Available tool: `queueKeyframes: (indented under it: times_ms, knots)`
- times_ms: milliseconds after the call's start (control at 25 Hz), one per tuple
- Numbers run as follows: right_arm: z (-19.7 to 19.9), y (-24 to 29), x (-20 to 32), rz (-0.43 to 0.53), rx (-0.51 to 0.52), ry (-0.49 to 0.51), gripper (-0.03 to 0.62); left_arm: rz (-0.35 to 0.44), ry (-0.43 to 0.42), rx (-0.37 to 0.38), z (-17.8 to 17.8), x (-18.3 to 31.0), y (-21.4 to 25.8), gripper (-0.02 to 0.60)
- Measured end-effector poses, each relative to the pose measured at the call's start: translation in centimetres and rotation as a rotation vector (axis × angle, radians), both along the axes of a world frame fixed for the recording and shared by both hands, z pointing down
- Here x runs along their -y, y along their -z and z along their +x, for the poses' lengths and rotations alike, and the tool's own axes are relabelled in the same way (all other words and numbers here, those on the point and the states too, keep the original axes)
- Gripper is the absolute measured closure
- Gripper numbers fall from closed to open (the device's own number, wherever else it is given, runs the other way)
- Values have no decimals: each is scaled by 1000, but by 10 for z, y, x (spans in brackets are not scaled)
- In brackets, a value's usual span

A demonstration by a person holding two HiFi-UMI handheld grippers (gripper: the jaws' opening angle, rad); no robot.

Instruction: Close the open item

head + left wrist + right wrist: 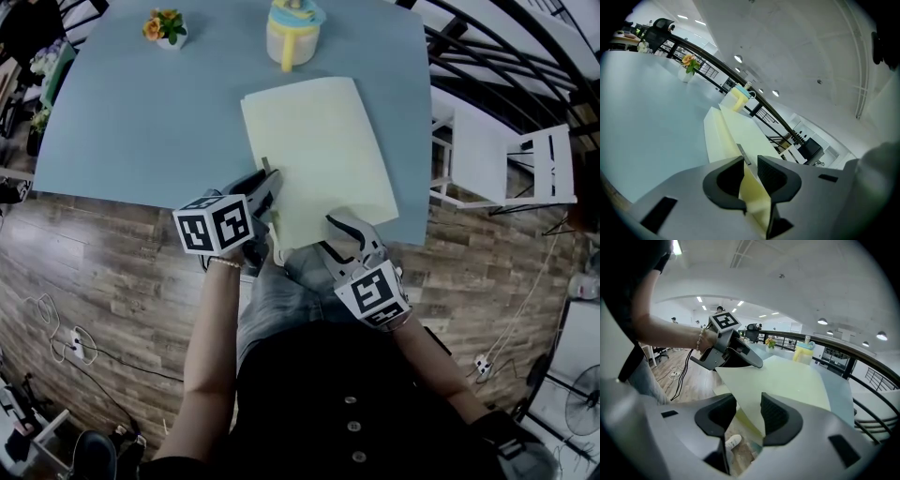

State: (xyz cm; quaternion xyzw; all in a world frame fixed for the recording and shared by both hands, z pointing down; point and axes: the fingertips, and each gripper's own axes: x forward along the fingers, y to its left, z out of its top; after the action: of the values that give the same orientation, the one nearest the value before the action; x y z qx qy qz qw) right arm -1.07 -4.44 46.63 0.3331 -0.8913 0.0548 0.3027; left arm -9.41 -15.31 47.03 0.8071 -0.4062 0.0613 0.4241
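Observation:
A pale yellow folder (319, 159) lies on the blue-grey table (141, 122), its near edge overhanging the table's front. My left gripper (267, 183) is at the folder's near left edge, shut on a raised part of the cover (754, 206) that runs up between its pads. A thin metal strip (744, 154) shows just beyond the jaws. My right gripper (342, 225) is at the folder's near right corner. Its jaws stand open around the cover's edge (754, 404), with a gap on the left side. The right gripper view also shows the left gripper (731, 350) and the hand that holds it.
A yellow lidded cup (292, 33) stands at the table's far edge behind the folder, and a small flower pot (167, 26) at the far left. A white chair (506, 159) stands right of the table. Cables (66, 347) lie on the wooden floor.

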Motion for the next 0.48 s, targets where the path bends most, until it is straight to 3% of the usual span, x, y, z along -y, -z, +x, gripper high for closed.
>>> queueKeyframes:
  times_ms: [280, 480]
  knots:
    - [0, 5, -3, 9, -20, 30, 413, 13, -15, 9, 2, 1, 4, 480]
    - [-4, 4, -9, -40, -13, 97, 385, 7, -17, 13, 1, 1, 3, 480]
